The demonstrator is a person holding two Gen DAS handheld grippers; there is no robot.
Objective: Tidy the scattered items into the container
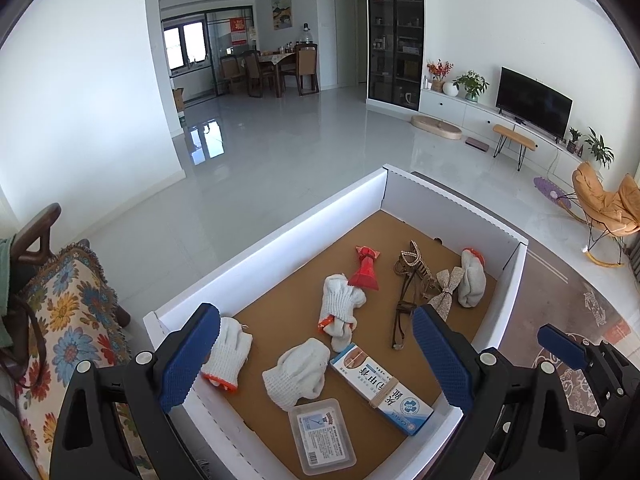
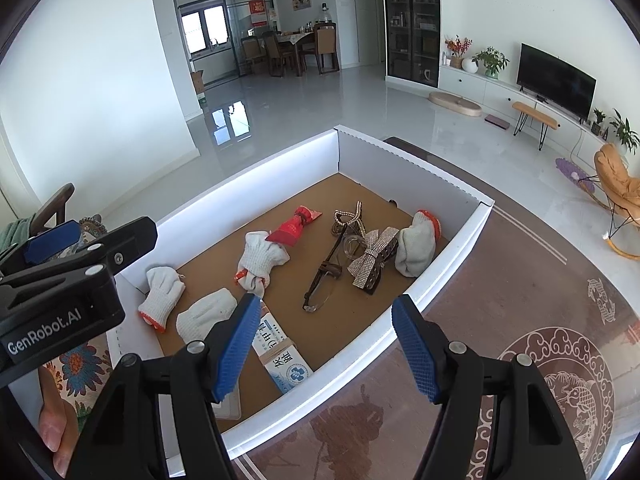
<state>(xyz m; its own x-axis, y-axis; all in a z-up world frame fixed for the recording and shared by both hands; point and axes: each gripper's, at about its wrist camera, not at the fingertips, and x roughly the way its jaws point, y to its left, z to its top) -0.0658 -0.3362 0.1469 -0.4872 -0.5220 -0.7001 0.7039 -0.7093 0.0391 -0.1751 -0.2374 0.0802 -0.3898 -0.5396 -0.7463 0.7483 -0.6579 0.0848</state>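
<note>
Both grippers are over the white box [image 1: 280, 236], each with its jaws spread wide and nothing between the pads.

Left gripper [image 1: 316, 356], left wrist view: it hangs above the near end of the box. Between its fingers in frame sit a rolled white glove [image 1: 294, 376], the blue-and-white carton [image 1: 382, 388] and the clear plastic case [image 1: 322, 436] at the bottom centre. Another glove [image 1: 228, 354] lies just by the left pad.

Right gripper [image 2: 326, 346], right wrist view: it's over the box's near right wall. The carton [image 2: 282, 356] pokes out beside its left pad.

Further up in frame, all inside the box: the red pouch [image 2: 294, 228], a bundled glove [image 2: 260, 264], the glasses [image 2: 326, 276], the rhinestone bow clip [image 2: 370, 260], and a glove [image 2: 416, 248] at the far right wall.

I see nothing loose on the patterned table [image 2: 520, 312].
</note>
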